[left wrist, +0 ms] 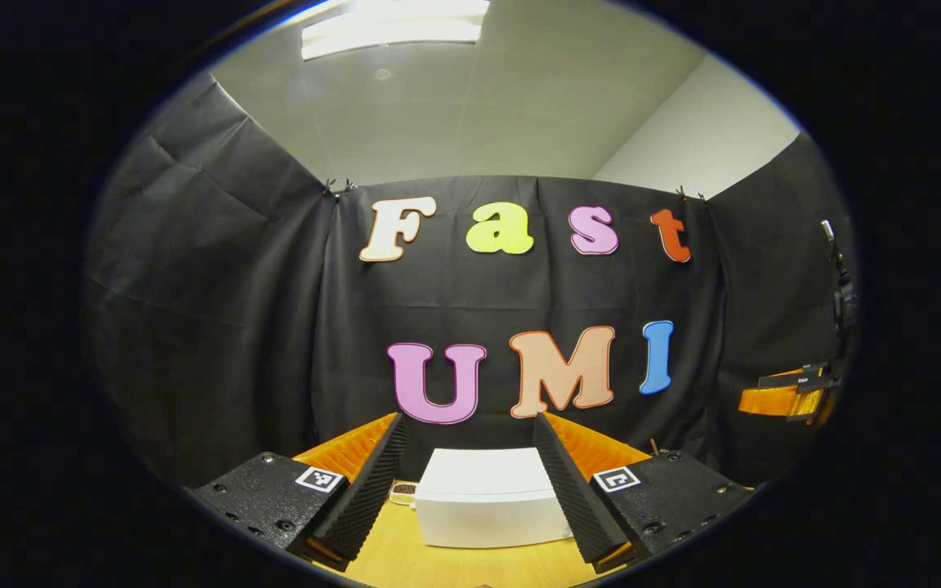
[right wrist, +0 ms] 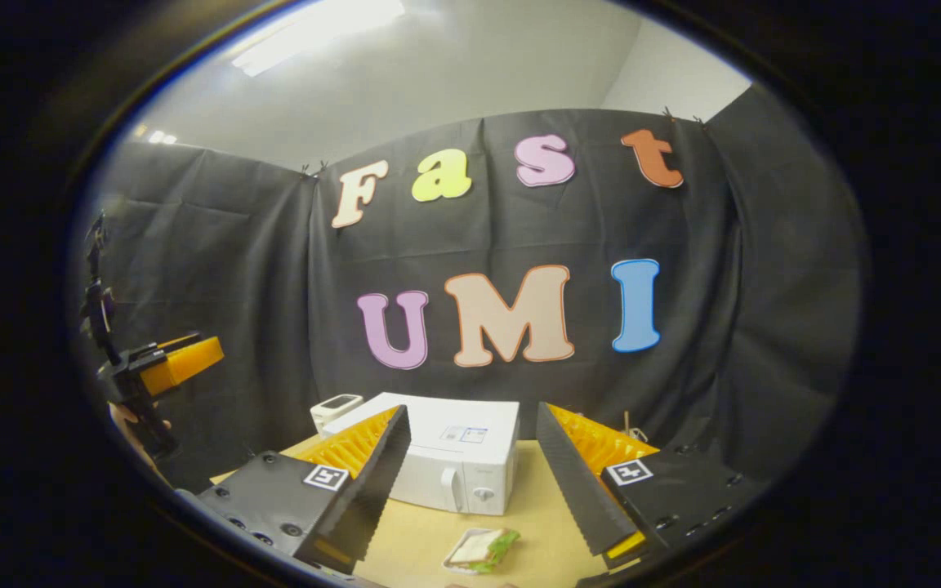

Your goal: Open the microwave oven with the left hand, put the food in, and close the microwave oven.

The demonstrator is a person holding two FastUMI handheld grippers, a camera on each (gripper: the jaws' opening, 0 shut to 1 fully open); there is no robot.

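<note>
In the left gripper view, the left gripper (left wrist: 470, 478) is held above the wooden table (left wrist: 470, 563) with its jaws spread wide and nothing between them. The white microwave oven (left wrist: 487, 498) is seen through the gap, standing on the table with its door closed. A small object (left wrist: 403, 492) lies just beside its left side, too small to be identified. The right gripper (left wrist: 789, 396) is seen at the far right edge, well apart. In the right gripper view, the right gripper (right wrist: 470, 482) is likewise held released, with nothing grasped. The microwave oven (right wrist: 446, 461) is seen between the fingers, closed, and a sandwich on a small tray (right wrist: 483, 549) lies on the table (right wrist: 536, 506) in front of it, near but apart. A small white device (right wrist: 336, 408) stands behind the oven's left corner. The left gripper (right wrist: 168, 363) is seen at the far left; its jaw state cannot be told there.
</note>
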